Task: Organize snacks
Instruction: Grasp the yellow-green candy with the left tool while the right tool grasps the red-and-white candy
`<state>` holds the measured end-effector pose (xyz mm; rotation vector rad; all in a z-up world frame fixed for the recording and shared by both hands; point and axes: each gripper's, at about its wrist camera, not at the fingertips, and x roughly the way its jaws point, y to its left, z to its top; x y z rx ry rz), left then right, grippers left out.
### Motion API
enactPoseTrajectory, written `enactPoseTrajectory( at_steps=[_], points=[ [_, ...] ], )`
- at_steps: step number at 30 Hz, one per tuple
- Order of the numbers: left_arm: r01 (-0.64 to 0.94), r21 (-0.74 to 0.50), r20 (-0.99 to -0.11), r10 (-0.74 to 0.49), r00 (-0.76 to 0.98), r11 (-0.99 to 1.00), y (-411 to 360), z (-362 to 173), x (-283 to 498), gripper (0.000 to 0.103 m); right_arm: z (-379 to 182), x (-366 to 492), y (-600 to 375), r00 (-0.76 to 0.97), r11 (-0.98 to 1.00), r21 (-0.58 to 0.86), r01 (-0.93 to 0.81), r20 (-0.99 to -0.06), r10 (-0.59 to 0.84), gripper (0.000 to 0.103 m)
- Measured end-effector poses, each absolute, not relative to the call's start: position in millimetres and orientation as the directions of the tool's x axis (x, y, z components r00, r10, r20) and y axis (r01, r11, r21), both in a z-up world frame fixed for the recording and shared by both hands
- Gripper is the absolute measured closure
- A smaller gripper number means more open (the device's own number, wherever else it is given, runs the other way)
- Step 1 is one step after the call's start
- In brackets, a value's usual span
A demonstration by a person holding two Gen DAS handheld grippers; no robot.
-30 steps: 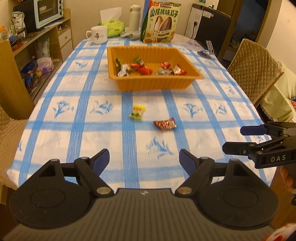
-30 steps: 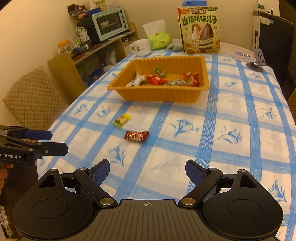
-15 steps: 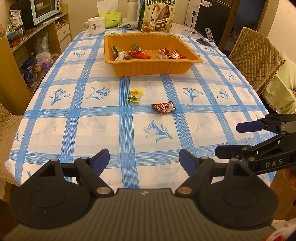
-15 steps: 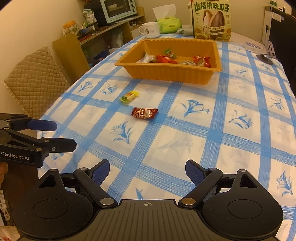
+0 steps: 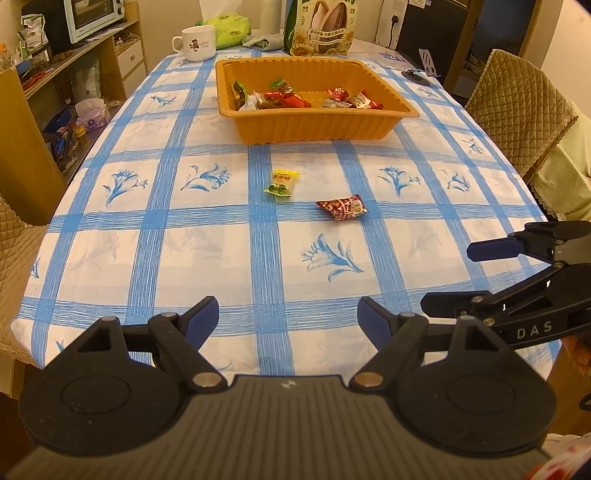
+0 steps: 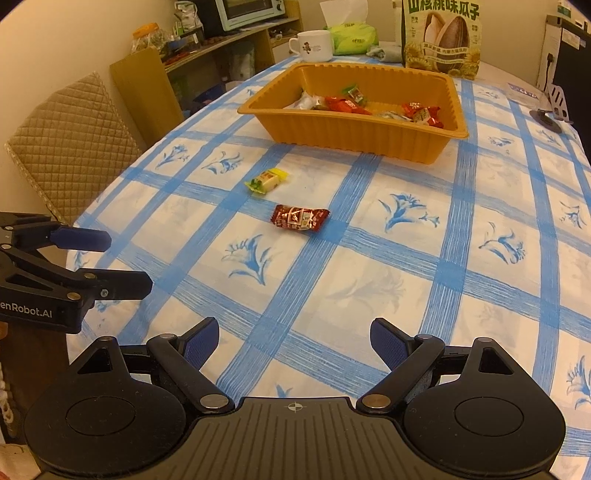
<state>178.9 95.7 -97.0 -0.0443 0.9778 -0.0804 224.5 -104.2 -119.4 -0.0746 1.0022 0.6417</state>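
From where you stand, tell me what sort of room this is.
Most likely a home dining room: a table under a blue checked tablecloth with quilted chairs beside it, a toaster oven on a shelf, and an orange tray of wrapped snacks.

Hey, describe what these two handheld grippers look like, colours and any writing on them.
Both match: matte black bodies with ribbed tops, two round discs, silver pivot pins and linkage arms ending in blue-padded jaws. The left gripper reads "enRobot.AI" in white on its side; the right gripper reads "DAS". No cables or sleeves show.
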Motion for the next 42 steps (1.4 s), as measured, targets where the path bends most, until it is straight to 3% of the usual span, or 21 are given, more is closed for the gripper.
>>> enactPoseTrajectory(
  at_steps=[18, 22, 42],
  points=[
    [0.047, -0.048, -0.83, -0.066, 0.554, 0.998, 111, -118, 218, 0.023, -143, 268, -83, 0.423, 0.777, 0.112, -0.62, -0.786, 0.451, 0.015],
    [0.044, -0.04, -0.831, -0.058, 0.553, 0.998, 115, -121, 229, 0.023, -149, 280, -75, 0.438, 0.746, 0.066, -0.662, -0.774, 0.457, 0.026],
    [0.04, -0.048, -0.836, -0.062, 0.545, 0.998, 129, -128, 251, 0.025, -165, 321, -35, 0.396, 0.63, 0.008, -0.776, -0.772, 0.498, 0.051]
  ],
)
